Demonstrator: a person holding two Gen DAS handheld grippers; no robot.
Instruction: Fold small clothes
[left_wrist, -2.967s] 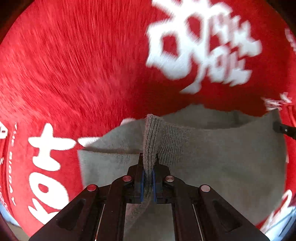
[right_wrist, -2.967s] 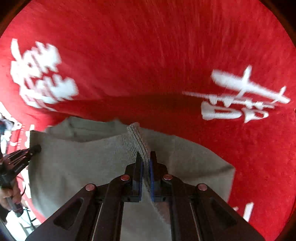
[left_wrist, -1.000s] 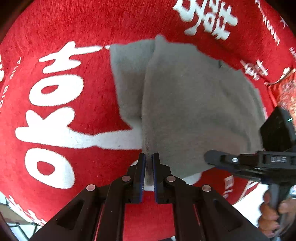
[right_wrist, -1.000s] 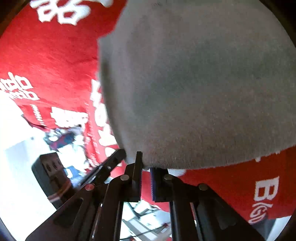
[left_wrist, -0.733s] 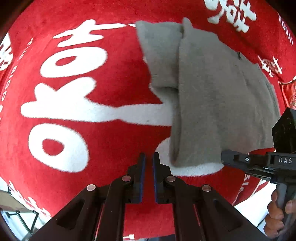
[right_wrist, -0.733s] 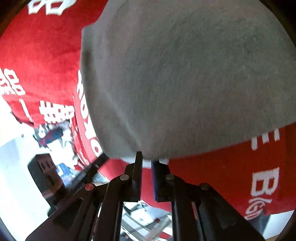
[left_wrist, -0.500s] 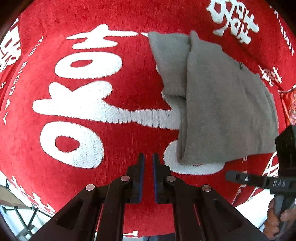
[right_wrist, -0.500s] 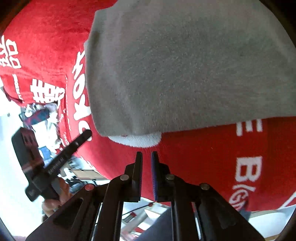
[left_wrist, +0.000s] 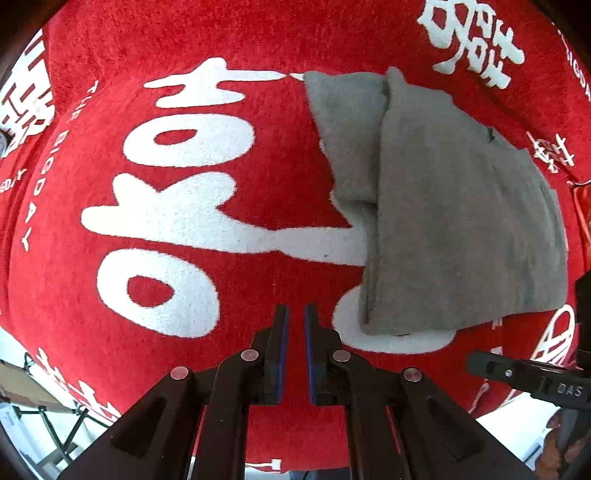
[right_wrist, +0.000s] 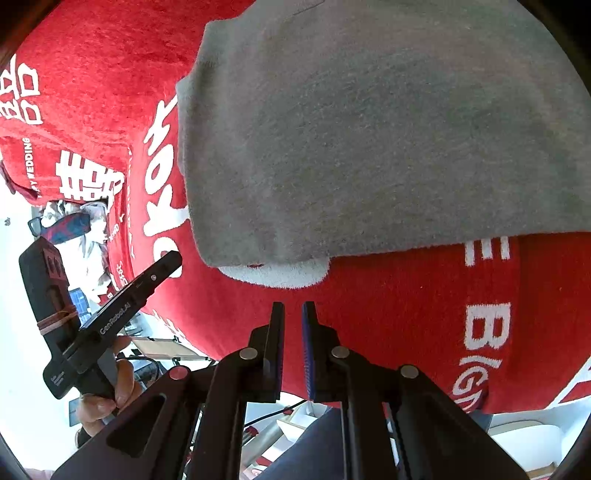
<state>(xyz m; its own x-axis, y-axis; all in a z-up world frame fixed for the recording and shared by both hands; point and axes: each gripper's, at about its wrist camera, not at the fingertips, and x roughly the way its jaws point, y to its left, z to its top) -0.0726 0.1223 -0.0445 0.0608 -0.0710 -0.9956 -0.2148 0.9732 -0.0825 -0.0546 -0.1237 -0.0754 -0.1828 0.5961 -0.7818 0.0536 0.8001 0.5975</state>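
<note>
Both claws, left claw (left_wrist: 294, 314) and right claw (right_wrist: 293, 312), are withdrawing pressed together, releasing the folded grey knitted garment (left_wrist: 454, 221); re-gripping for another fold likely follows.

We've got left gripper (left_wrist: 295, 314) pointing straight down, jaws pretty much closed, nothing between them. Right gripper (right_wrist: 293, 310) tilted downward, jaws nearly together too, empty. Our left hand (right_wrist: 110, 391) wrapped round its gripper handle, seen from right wrist view.

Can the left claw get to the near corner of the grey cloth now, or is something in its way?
Probably yes. The left claw is shut and empty beside the grey cloth; only bare red blanket lies between.
</note>
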